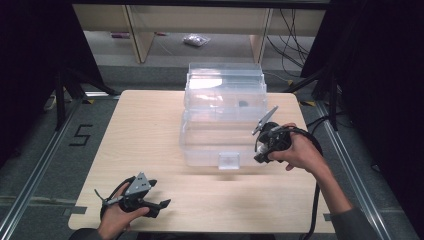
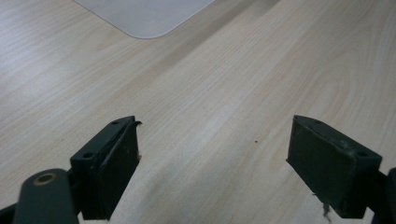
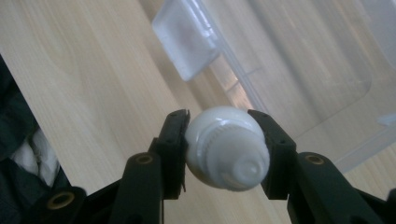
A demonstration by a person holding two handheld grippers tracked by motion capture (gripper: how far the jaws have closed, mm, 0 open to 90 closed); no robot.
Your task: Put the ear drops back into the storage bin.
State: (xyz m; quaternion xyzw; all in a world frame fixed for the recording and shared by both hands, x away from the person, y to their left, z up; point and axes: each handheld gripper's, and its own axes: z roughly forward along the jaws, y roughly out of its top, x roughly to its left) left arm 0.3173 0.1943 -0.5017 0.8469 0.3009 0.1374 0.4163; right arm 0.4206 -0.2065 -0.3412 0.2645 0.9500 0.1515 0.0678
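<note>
A clear plastic box (image 1: 210, 150) stands in the middle of the wooden table (image 1: 150, 130), its lid (image 1: 225, 82) raised at the back. My right gripper (image 1: 261, 154) hovers at the box's front right corner. In the right gripper view, my right gripper (image 3: 218, 116) is shut on a small white rounded bottle (image 3: 224, 149) with a ribbed neck, above the table beside the box's front latch (image 3: 187, 42). My left gripper (image 1: 161, 194) rests near the front left edge, open. In the left gripper view, bare wood lies between the pads of my left gripper (image 2: 212, 140).
A small dark item (image 1: 243, 103) lies inside the box toward the back. A translucent rounded corner (image 2: 144, 16) lies on the wood ahead of the left gripper. Cables trail off the table's right side (image 1: 315, 200). Dark stands and shelves surround the table.
</note>
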